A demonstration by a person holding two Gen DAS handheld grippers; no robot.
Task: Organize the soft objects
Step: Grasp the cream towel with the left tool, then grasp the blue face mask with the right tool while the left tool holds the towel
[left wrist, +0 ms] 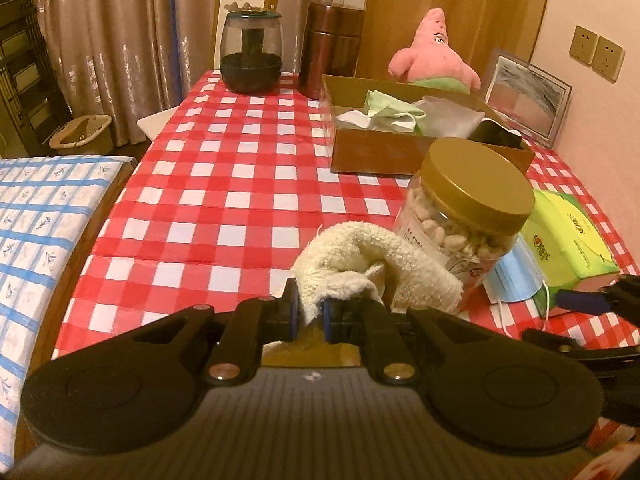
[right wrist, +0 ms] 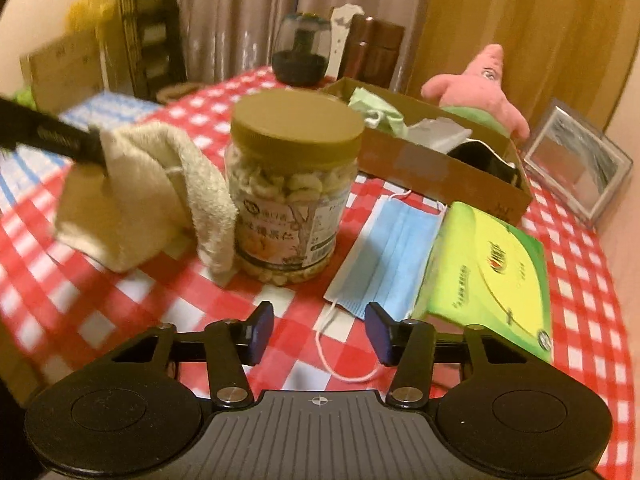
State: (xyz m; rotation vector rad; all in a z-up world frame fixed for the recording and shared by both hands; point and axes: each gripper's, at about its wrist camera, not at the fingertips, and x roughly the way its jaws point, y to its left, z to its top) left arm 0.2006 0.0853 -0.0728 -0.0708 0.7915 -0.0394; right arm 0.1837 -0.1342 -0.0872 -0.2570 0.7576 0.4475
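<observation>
My left gripper [left wrist: 310,316] is shut on a cream towel [left wrist: 360,264] and holds it lifted over the checked table, beside a nut jar [left wrist: 464,208]. In the right wrist view the towel [right wrist: 140,196] hangs from the left gripper's fingers [right wrist: 60,140]. My right gripper [right wrist: 318,334] is open and empty, just short of a blue face mask [right wrist: 388,256] lying flat on the table. A brown cardboard box [left wrist: 400,152] holds green and white cloths [left wrist: 384,114] and a dark item. The box also shows in the right wrist view [right wrist: 440,168]. A pink plush star [left wrist: 434,52] sits behind the box.
A green tissue pack [right wrist: 492,276] lies right of the mask. A picture frame [left wrist: 528,96] leans on the wall. A dark jar [left wrist: 251,52] and a brown canister [left wrist: 332,52] stand at the far table edge. A blue checked cushion [left wrist: 40,240] lies left.
</observation>
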